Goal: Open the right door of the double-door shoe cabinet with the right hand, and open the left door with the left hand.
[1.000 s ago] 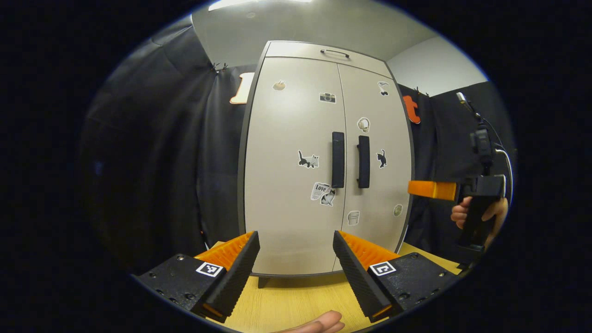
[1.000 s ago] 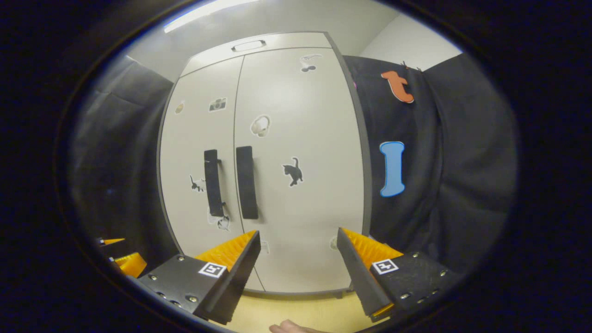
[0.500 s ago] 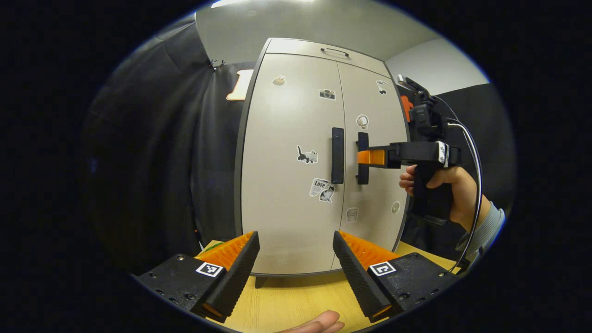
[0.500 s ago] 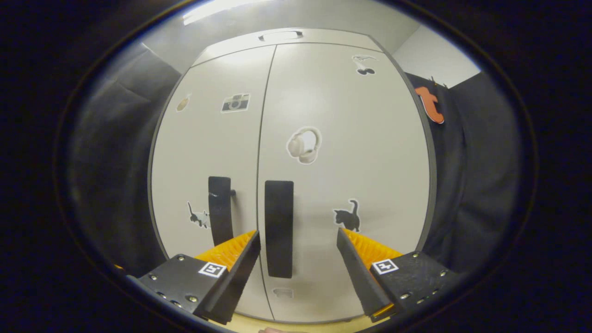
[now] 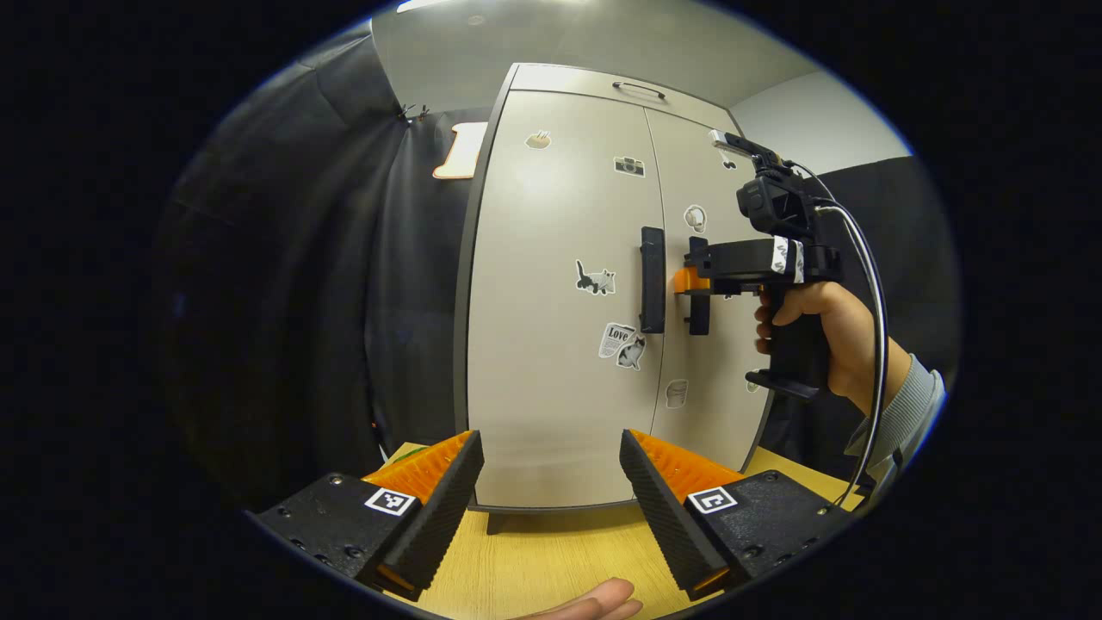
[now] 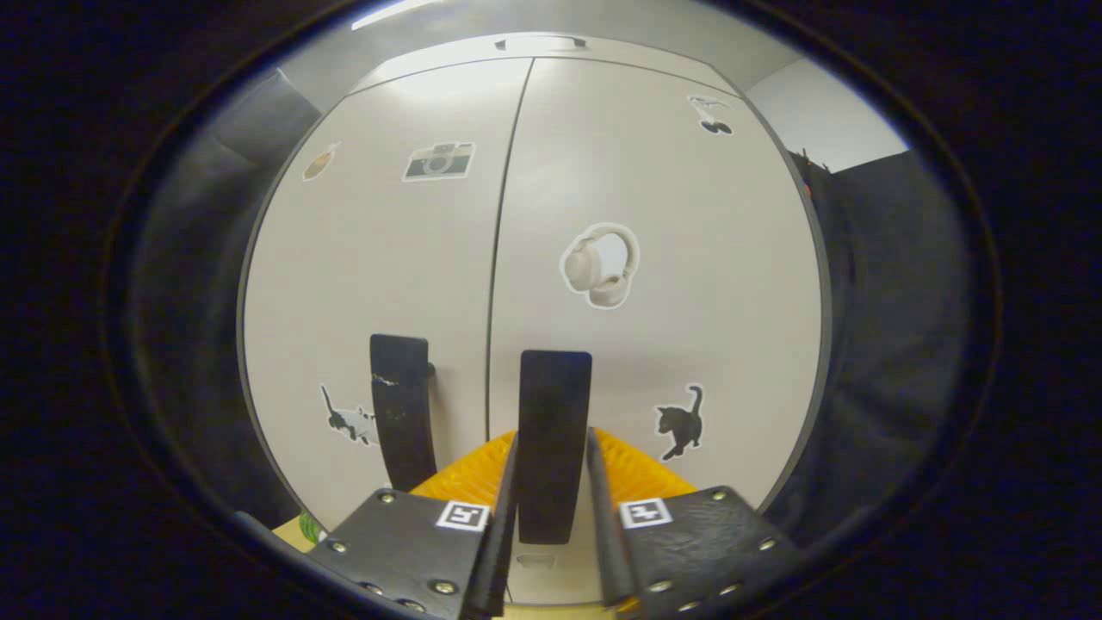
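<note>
Double-door shoe cabinet (image 5: 560,344) upright on a light wooden tabletop (image 5: 534,568), backed by black cloth, both doors flush and closed with 1 thin seam between them. Right gripper (image 6: 551,517) clamped on the right door handle (image 6: 554,430), a black vertical bar, with 1 finger pressing each side of it about midway down its length. Same gripper seen side-on in the left gripper view (image 5: 689,280), level with the 2 handles, fingertips at the right-hand one (image 5: 698,288), held by a hand (image 5: 818,331) with a grey sleeve at the wrist and a cable looping behind. Left door handle (image 5: 652,280) just left of the seam, untouched, also black and vertical (image 6: 400,413). Left gripper (image 5: 551,499) wide open, fingers spread apart, low over the tabletop and well short of the cabinet, aimed roughly at the bottom of the left door (image 5: 560,284). Fingertip of a hand (image 5: 594,603) at the bottom edge of that view. Stickers scattered over both doors: camera (image 6: 439,161) and a cat on the left one, headphones (image 6: 601,264) and a black cat (image 6: 678,424) on the right door (image 6: 671,215). Small recessed handle (image 5: 639,89) on the cabinet's top panel.
</note>
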A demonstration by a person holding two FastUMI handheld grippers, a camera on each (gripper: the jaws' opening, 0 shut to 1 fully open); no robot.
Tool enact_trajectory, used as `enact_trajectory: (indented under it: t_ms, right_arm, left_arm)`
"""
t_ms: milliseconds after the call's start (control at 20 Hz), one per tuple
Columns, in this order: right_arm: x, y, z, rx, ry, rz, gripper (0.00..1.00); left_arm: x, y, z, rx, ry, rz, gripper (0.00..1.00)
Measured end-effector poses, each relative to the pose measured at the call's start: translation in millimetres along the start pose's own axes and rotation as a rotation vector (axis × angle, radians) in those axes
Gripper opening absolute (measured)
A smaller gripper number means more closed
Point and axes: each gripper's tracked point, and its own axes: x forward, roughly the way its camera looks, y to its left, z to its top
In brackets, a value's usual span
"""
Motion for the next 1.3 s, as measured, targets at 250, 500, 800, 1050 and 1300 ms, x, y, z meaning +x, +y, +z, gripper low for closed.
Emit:
enact_trajectory:
  t_ms: [250,500,800,1050,1300]
  right_arm:
    - [-13,-1,1,-0.009,0.014,0.064,0.23]
    - [-44,-10,2,0.011,0.019,0.142,0.23]
    - [-83,-26,3,0.084,0.064,0.269,0.23]
    - [-93,-36,4,0.08,0.097,0.331,0.23]
    - [-103,-49,5,0.044,0.108,0.343,0.23]
  left_arm:
    - [-2,3,0,0.01,0.014,0.021,0.99]
    - [-13,2,7,0.023,0.002,0.046,0.99]
    - [-17,-8,7,0.015,0.01,0.05,0.99]
    - [-11,-16,0,0.021,0.021,0.035,0.99]
    - [3,-16,-9,0.023,0.034,0.021,0.99]
